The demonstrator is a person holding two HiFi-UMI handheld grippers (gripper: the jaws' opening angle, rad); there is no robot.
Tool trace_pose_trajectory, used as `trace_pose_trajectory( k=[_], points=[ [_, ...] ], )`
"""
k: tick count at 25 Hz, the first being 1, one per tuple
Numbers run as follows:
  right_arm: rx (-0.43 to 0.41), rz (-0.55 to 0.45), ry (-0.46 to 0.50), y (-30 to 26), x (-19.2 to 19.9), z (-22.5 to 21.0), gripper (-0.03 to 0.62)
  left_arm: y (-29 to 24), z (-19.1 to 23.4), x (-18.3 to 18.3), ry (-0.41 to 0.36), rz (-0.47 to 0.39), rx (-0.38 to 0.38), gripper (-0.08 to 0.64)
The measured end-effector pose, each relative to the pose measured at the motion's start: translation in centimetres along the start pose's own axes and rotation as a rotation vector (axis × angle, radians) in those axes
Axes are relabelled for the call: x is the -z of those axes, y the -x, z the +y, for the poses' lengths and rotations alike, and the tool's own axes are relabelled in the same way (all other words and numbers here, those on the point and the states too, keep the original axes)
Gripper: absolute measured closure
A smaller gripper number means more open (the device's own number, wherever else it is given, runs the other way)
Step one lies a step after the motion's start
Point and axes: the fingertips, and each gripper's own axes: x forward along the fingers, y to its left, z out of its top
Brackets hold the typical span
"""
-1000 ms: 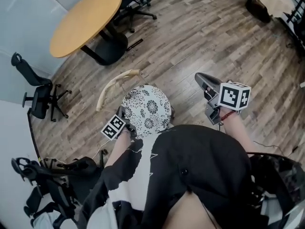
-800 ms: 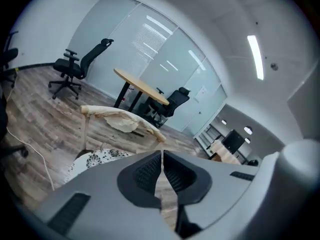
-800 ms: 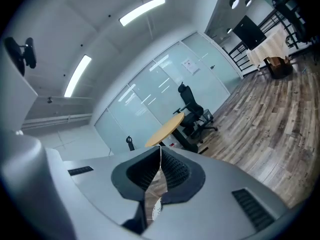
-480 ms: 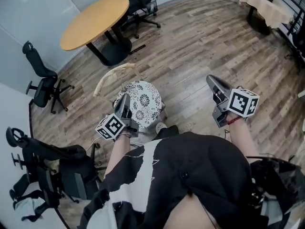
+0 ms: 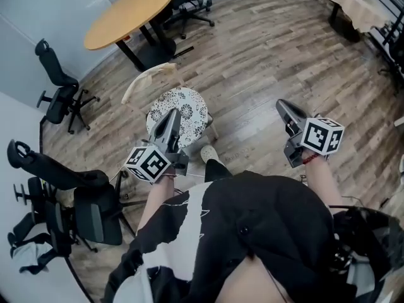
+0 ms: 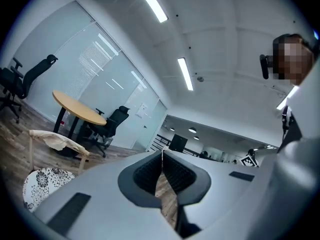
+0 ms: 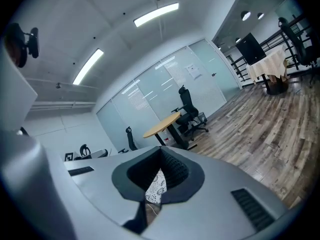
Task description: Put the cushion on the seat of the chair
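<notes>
Two hand-held grey two-jaw grippers are in the air, both closed with nothing between the pads. The left gripper [image 5: 173, 115] [image 6: 162, 154] has its jaws pressed together, and only floor shows through the slit below its tip. The right gripper [image 5: 285, 108] [image 7: 161, 151] also has its tips meeting.

One round white cushion with a black floral print [image 5: 189, 103] [image 6: 42, 181] lies flat on the seat of one pale wooden chair with a curved backrest [image 5: 146, 77] [image 6: 55, 141]. From the head view the left gripper's tip overlaps the cushion's near edge, but that gripper's own view shows the cushion low and to the left, apart from it. The right gripper is well off to the side, over bare floor.

Beneath everything runs a grey-brown wood-plank floor [image 5: 265, 55]. One round table with a yellow-orange top and black pedestal [image 5: 129, 14] stands beyond the chair, near frosted glass partition walls. At least four black office chairs [image 5: 60, 96] are scattered along the left side and behind the table. One cream-clothed table [image 5: 350, 2] sits in the far corner.
</notes>
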Motion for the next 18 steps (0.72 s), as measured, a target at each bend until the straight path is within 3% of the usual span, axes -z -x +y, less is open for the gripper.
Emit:
trace_pose_trajectory(
  k=[7, 18],
  points=[
    [0.004, -0.010, 0.022, 1.6, 0.1, 0.4, 0.575, 0.8, -2.3, -0.6, -0.046, -0.023, 0.020, 0.540],
    [0.007, -0.011, 0.014, 1.9, 1.0, 0.8, 0.575, 2.4, -2.0, 0.1, -0.026, -0.011, 0.001, 0.540]
  ],
)
